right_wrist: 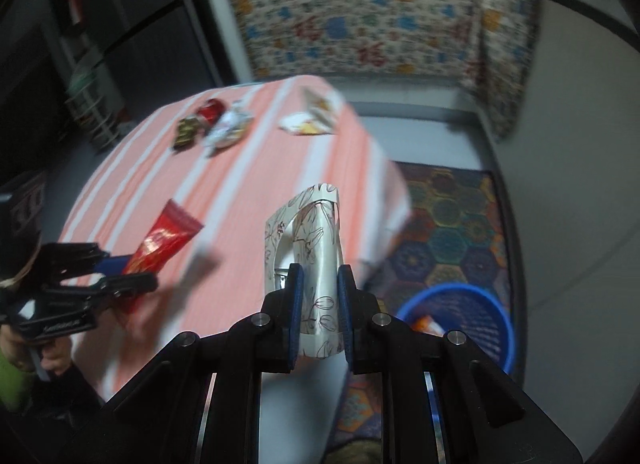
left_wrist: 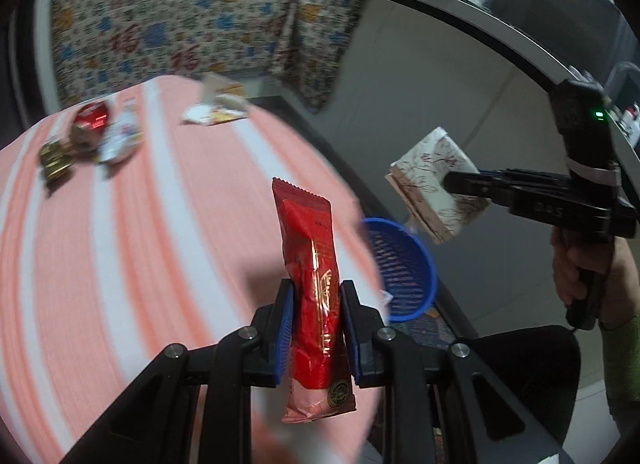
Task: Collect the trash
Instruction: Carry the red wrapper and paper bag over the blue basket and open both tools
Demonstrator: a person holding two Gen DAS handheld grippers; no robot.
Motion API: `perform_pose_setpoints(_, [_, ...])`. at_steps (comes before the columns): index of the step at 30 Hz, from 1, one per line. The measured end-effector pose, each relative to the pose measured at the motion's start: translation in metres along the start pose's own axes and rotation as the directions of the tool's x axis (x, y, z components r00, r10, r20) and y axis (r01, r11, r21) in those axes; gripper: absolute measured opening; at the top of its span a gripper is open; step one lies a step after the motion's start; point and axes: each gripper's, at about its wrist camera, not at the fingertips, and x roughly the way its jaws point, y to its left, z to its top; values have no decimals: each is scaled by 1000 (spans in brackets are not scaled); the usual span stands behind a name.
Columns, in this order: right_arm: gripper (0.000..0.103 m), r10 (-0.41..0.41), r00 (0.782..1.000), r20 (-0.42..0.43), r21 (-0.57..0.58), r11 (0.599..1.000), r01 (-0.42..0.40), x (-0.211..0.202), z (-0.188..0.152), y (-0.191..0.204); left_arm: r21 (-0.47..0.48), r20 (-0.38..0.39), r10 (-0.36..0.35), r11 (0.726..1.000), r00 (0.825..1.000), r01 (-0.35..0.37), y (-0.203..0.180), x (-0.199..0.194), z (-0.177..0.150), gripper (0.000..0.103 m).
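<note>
My left gripper [left_wrist: 316, 304] is shut on a long red snack wrapper [left_wrist: 314, 264], held upright above the pink striped tablecloth [left_wrist: 140, 224]; in the right wrist view the same wrapper [right_wrist: 160, 244] sticks out of that gripper [right_wrist: 132, 272] at the left. My right gripper [right_wrist: 318, 292] is shut on a flattened white tissue box with a floral print [right_wrist: 308, 244], lifted over the table's right edge; the left wrist view shows that box [left_wrist: 432, 184] at the right gripper's tip [left_wrist: 452, 184]. A blue mesh basket [right_wrist: 476, 320] stands on the floor right of the table, with an orange wrapper inside.
More wrappers lie at the table's far end: a red, gold and white cluster [left_wrist: 88, 136] and a white-yellow packet [left_wrist: 216, 108]. A colourful hexagon rug [right_wrist: 448, 224] covers the floor by the basket [left_wrist: 400, 268]. Floral cloth [right_wrist: 360, 12] drapes furniture behind. A hand [left_wrist: 576, 272] grips the right tool.
</note>
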Motion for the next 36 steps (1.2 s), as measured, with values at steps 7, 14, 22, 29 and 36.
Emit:
perform_pose_setpoints(7, [16, -143, 989, -34, 166, 975, 147, -6, -32, -98, 88, -62, -92, 991, 994, 97, -81, 63, 23, 23])
perform_pose_setpoints(14, [16, -183, 979, -94, 279, 939, 202, 13, -63, -168, 93, -151, -160, 980, 976, 175, -125, 147, 31, 23])
perform_pose_setpoints(22, [17, -159, 981, -113, 346, 919, 188, 31, -77, -203, 100, -191, -156, 979, 969, 177, -146, 215, 38, 23])
perform_pose_setpoints(29, [45, -124, 990, -62, 416, 899, 138, 37, -91, -220, 96, -191, -127, 984, 973, 148, -139, 244, 41, 53])
perform_pose_setpoints(36, [80, -293, 956, 29, 426, 869, 253, 8, -89, -214, 89, -49, -109, 990, 993, 113, -141, 198, 48, 53])
